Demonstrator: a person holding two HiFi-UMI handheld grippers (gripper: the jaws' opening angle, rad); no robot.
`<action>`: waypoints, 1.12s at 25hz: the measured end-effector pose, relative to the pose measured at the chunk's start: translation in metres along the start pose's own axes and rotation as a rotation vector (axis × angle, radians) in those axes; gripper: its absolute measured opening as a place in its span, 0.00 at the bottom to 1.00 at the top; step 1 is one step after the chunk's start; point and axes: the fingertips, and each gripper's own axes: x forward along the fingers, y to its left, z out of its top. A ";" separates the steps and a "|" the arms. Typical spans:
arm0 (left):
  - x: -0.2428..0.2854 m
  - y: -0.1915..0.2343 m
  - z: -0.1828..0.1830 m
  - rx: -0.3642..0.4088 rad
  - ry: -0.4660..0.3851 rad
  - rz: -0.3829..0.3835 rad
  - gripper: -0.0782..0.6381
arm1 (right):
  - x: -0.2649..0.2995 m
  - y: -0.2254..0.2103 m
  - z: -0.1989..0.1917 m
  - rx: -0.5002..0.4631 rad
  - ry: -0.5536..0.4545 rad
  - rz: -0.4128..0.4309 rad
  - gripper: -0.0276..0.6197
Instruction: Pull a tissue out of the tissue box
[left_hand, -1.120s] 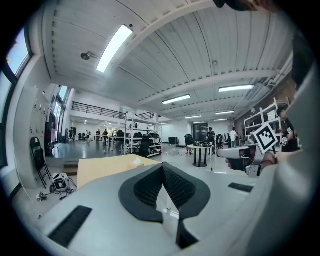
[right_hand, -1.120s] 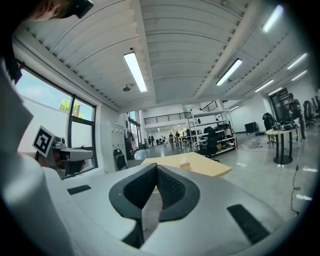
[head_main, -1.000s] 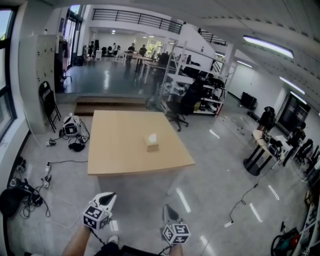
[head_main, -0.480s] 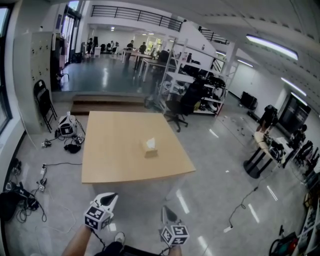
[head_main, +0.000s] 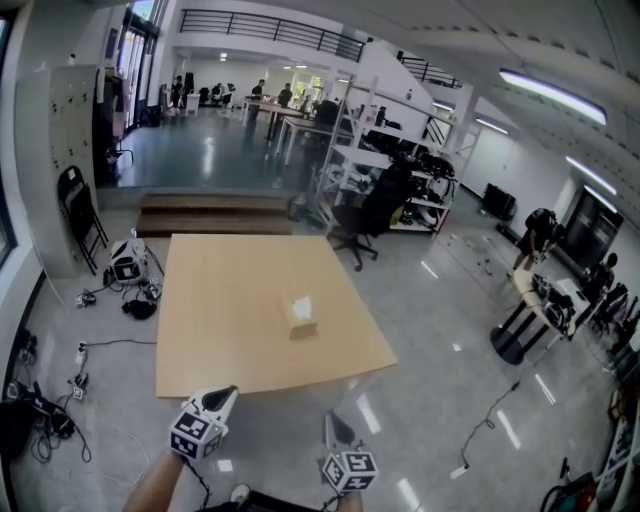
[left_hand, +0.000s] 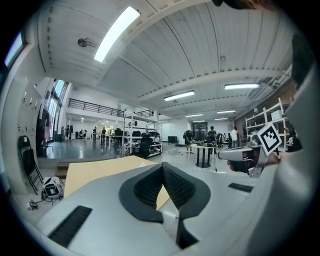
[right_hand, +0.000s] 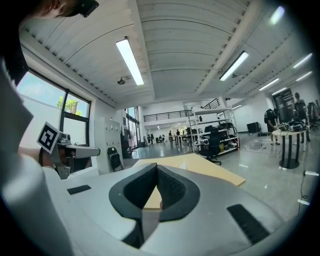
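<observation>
- Tissue box (head_main: 302, 317): sitting on the tabletop (head_main: 215, 330), a little right of its middle, with a white tissue (head_main: 301, 303) standing up out of its top. It is lying well apart from both grippers.
- Left gripper (head_main: 221, 398): you are holding it low in the head view, by the tabletop's near edge, pointing toward the box. Its jaws are meeting at the tips and gripping nothing.
- Right gripper (head_main: 334, 421): you are holding it beside the left one, over bare floor (head_main: 430, 400), aimed the same way. Its jaws are pressing together and carrying nothing.
- Surroundings: a folding chair (head_main: 75, 205) is leaning at the left wall, cables (head_main: 60, 395) are trailing over the floor left of the tabletop, an office chair (head_main: 360, 222) is standing beyond the far corner, and racks (head_main: 345, 150) are lining the hall behind.
</observation>
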 end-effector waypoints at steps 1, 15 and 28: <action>0.006 0.005 0.001 0.001 -0.001 -0.001 0.12 | 0.007 -0.002 0.002 -0.001 -0.002 -0.001 0.06; 0.067 0.059 0.009 -0.004 -0.001 -0.016 0.12 | 0.082 -0.019 0.020 -0.004 -0.007 -0.013 0.06; 0.090 0.080 0.010 -0.001 0.009 -0.023 0.12 | 0.111 -0.023 0.024 -0.012 -0.007 -0.022 0.06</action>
